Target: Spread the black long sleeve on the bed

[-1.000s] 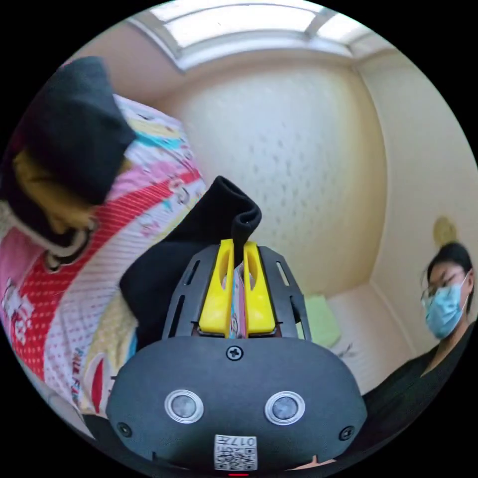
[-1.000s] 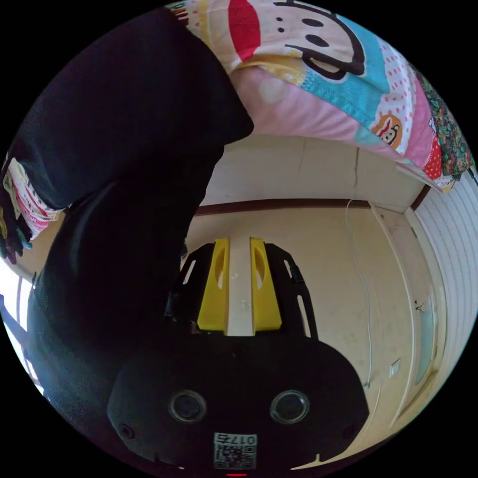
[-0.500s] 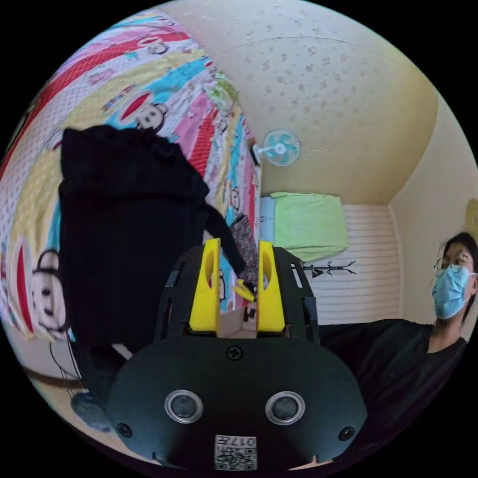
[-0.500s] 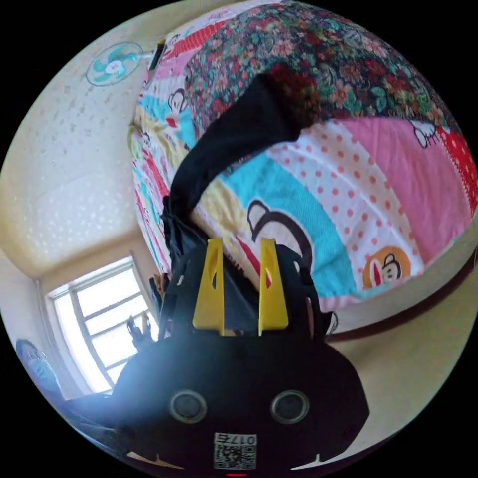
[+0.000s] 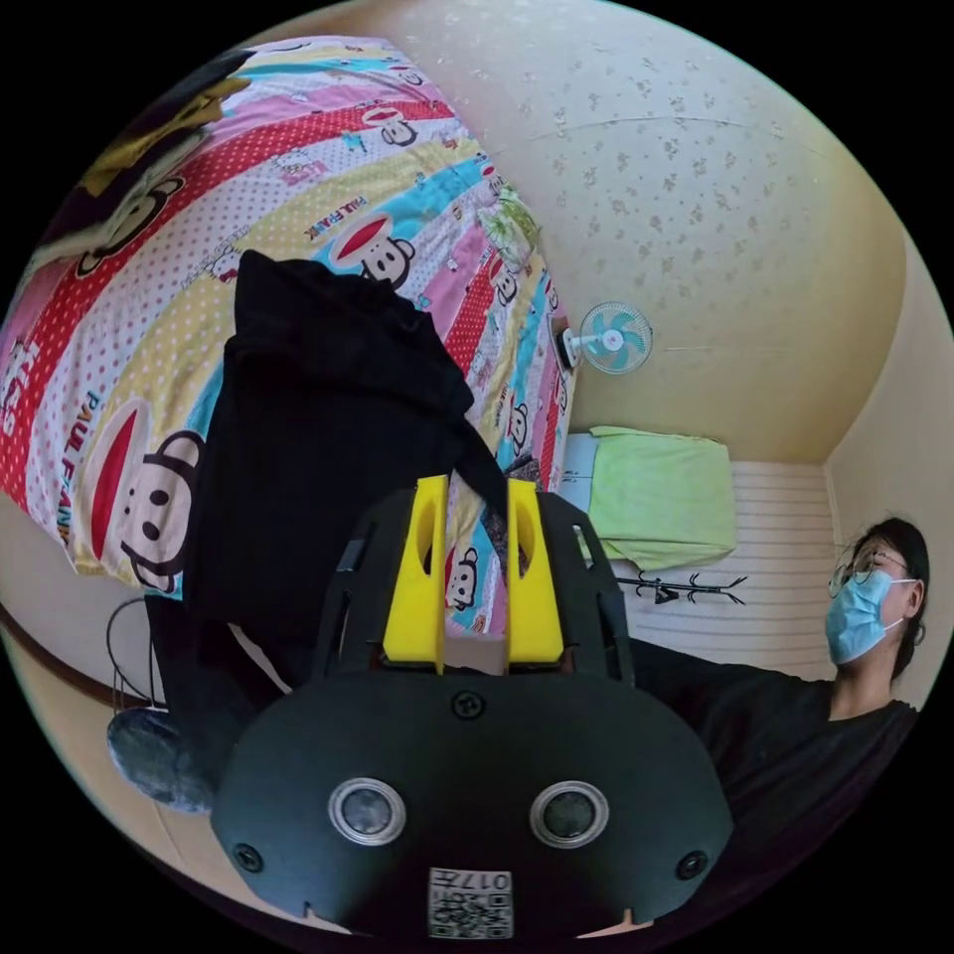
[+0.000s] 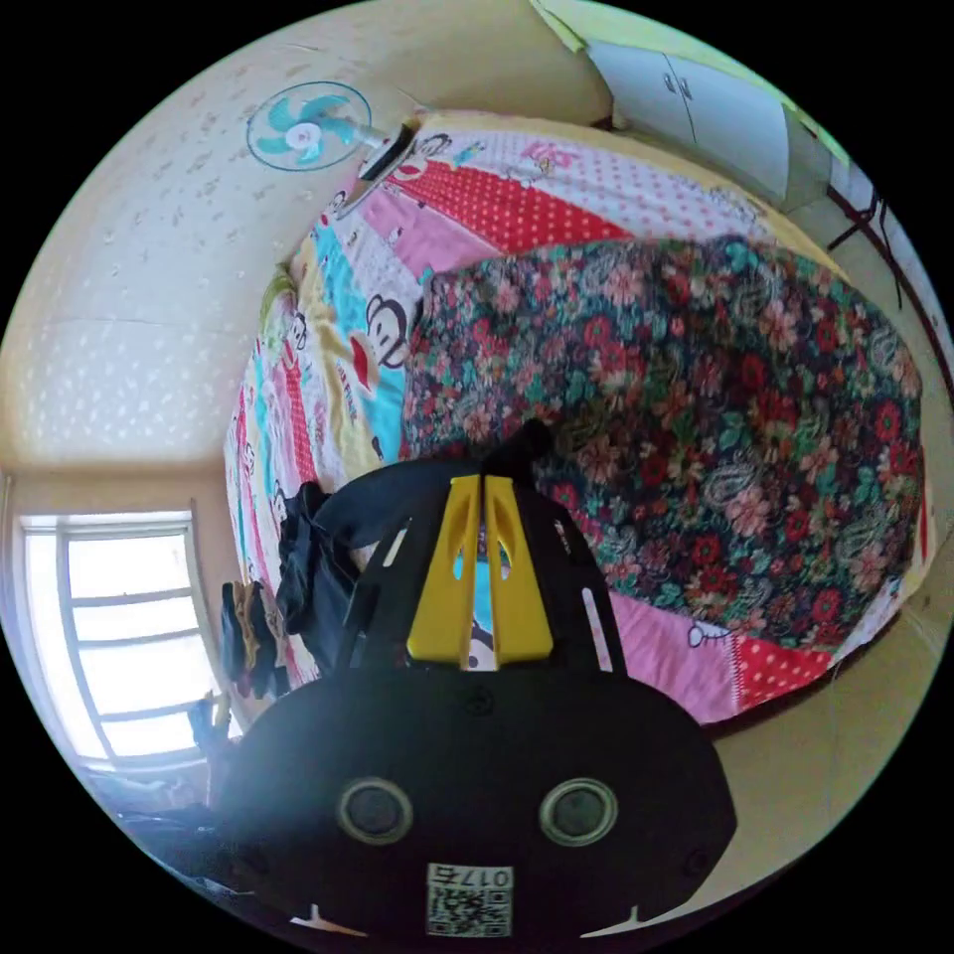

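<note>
The black long sleeve (image 5: 318,447) lies on the bed (image 5: 149,328), which has a cartoon-monkey sheet. Its lower part hangs over the bed's edge, and one sleeve runs off toward the right. My left gripper (image 5: 475,487) is open above the bed's edge; that sleeve passes behind the gap between its jaws, and nothing is gripped. In the right gripper view, my right gripper (image 6: 484,482) is shut on the black sleeve's cuff (image 6: 524,445), which sticks out past the fingertips. The rest of the black long sleeve (image 6: 308,586) trails left along the bed (image 6: 477,199).
A floral blanket (image 6: 715,397) covers the bed's near end. Other dark and yellow clothes (image 5: 149,129) lie at the bed's far side. A wall fan (image 5: 614,338), a green cover (image 5: 661,492) and a window (image 6: 129,616) are around. A masked person (image 5: 874,616) is at the right.
The left gripper opened and let go of the black cloth. The right gripper, open before, has closed on the sleeve's cuff. Both cameras swung toward the bed.
</note>
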